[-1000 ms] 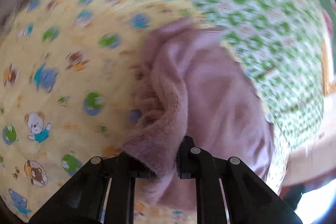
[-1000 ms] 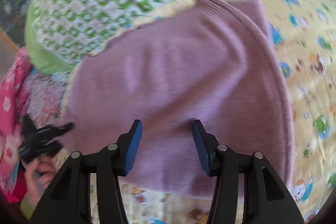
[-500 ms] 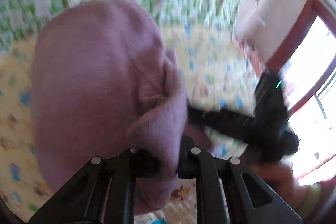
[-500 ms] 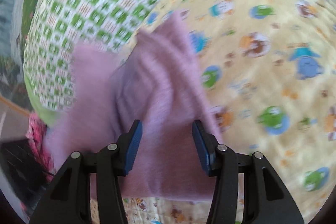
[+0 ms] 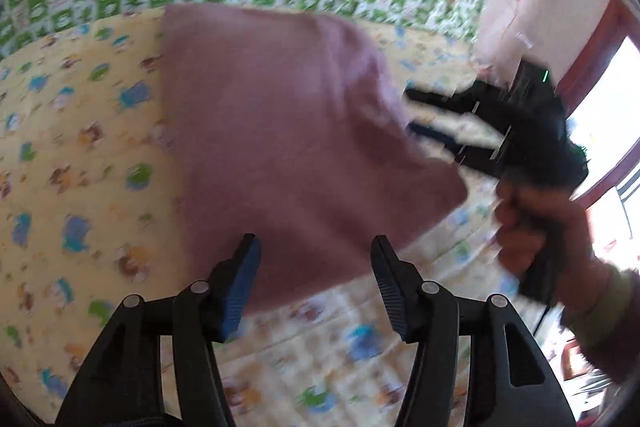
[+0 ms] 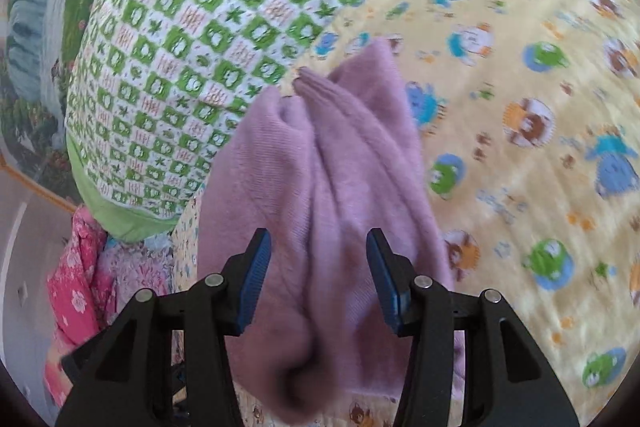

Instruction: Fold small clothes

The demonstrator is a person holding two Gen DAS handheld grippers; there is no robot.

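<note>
I've just let go of one fold: my left gripper has its jaws freshly opened, nothing between them, and the mauve knitted garment lies folded on the yellow animal-print sheet. My right gripper hovers half open over it, gripping nothing. Next, I judge, comes pinching an edge for another fold. Count: one garment, two grippers, one green-checked quilt.

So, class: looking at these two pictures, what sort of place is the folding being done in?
Most likely a bedroom at home, with the work done on a bed. A yellow cartoon-animal sheet lies under the mauve garment, a green-checked quilt is heaped behind, and a red-framed window lets in daylight.
</note>
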